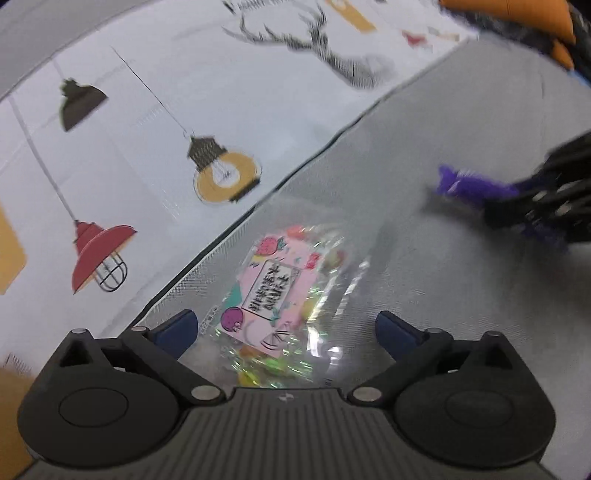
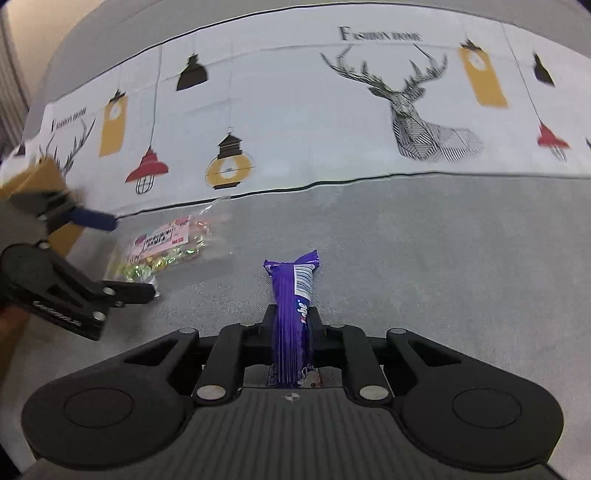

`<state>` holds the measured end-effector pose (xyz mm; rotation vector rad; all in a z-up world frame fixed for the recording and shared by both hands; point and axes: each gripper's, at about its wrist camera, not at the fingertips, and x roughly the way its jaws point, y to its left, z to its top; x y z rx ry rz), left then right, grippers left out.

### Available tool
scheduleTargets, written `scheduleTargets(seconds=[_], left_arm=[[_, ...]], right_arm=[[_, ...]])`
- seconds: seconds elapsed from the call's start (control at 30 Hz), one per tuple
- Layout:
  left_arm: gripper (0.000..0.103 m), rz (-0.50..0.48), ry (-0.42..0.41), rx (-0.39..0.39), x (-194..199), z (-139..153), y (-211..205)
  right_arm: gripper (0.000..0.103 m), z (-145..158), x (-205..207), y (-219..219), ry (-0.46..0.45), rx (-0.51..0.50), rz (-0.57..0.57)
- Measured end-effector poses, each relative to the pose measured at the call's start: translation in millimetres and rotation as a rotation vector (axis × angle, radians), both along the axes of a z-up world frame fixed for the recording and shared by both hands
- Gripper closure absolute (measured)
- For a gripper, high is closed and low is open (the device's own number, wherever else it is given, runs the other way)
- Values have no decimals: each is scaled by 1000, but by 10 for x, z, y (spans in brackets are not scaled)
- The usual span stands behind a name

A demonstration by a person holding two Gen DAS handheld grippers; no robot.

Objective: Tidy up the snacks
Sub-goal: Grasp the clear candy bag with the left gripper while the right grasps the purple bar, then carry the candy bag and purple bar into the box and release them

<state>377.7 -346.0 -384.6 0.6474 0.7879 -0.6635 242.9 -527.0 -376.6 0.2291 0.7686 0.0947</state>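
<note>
A clear candy bag with a pink label (image 1: 280, 295) lies on the grey cloth. My left gripper (image 1: 286, 328) is open, its blue pads on either side of the bag's near end, not closed on it. The bag also shows in the right wrist view (image 2: 162, 247), with the left gripper (image 2: 110, 254) around it. My right gripper (image 2: 292, 314) is shut on a purple snack bar (image 2: 293, 314), which sticks out forward between the fingers. The bar and right gripper appear blurred at the right of the left wrist view (image 1: 476, 186).
The grey cloth (image 2: 424, 258) meets a white printed cloth (image 2: 295, 110) with lamps and deer heads along a dark seam. A brown cardboard box (image 2: 48, 177) stands at the far left. An orange object (image 1: 517, 14) sits at the top right.
</note>
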Motion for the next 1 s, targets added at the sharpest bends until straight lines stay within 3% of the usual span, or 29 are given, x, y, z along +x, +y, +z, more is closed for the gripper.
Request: scheduleTargets(seconds=[0.07, 0.13, 0.2, 0.27, 0.3, 0.33, 0.37, 0.4, 0.43, 0.53, 0.6, 0.7, 0.9, 1.0], left_arm=[[0, 9, 40, -67, 159, -19, 76], [0, 88, 154, -133, 364, -50, 139], [6, 103, 169, -146, 381, -34, 153], [32, 84, 159, -171, 317, 37, 168], [52, 90, 162, -191, 296, 89, 185], [62, 107, 177, -209, 301, 113, 209], [67, 132, 202, -238, 307, 138, 246], [74, 149, 219, -258, 305, 145, 221], [77, 160, 233, -270, 281, 168, 233], [84, 188, 239, -268, 111, 236, 213], [84, 206, 248, -274, -24, 300, 219], [85, 255, 276, -307, -199, 432, 284], [85, 358, 229, -340, -660, 1037, 583], [85, 400, 178, -364, -931, 1419, 842]], right_arm=[[84, -24, 46, -10, 11, -3, -2], [83, -58, 85, -11, 19, -16, -20], [66, -94, 138, -2, 23, -6, -26], [56, -118, 170, 68, 19, -22, 2], [56, -133, 187, 106, 21, -45, 7], [56, -138, 200, 136, 23, -62, 9], [61, -138, 211, 140, 25, -65, 1], [83, -136, 221, 120, 31, -59, -16], [84, -127, 226, 80, 41, -29, -26], [88, -96, 206, 34, 41, 18, -62], [88, -24, 152, 45, 19, 1, -97], [88, 130, 10, 55, -30, 68, -131], [88, 613, -403, 494, -122, 27, -129], [88, 828, -605, 777, -150, 69, -119]])
